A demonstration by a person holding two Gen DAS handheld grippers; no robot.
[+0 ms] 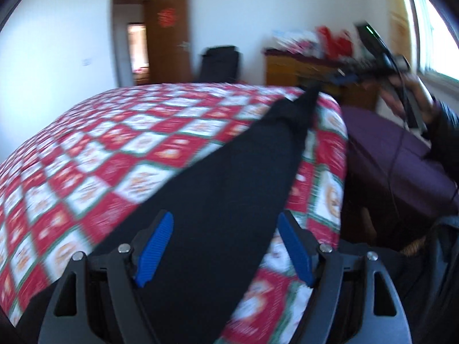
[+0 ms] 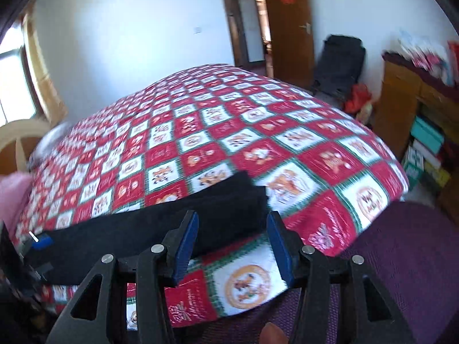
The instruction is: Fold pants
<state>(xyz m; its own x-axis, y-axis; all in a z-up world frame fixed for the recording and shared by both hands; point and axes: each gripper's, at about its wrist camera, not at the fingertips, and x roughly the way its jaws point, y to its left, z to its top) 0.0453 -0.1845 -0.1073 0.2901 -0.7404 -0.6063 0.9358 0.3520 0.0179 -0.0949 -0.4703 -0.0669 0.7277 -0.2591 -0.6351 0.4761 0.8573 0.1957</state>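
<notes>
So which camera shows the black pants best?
The left wrist view: the pants stretch long across the bed. The right wrist view shows only one end, lying flat near the bed's edge.

Matt black cloth pants (image 1: 229, 189) on printed quilted bedspread (image 1: 114, 149); ribbed blue fingers (image 1: 155, 249).

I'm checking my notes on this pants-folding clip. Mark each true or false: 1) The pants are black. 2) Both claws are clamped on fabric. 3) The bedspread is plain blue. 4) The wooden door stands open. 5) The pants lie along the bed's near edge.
1) True: the pants are black.
2) False: the left claw and right claw are both open, gripping nothing.
3) False: the bedspread is a red-and-white check.
4) True: the door stands open.
5) True.
</notes>
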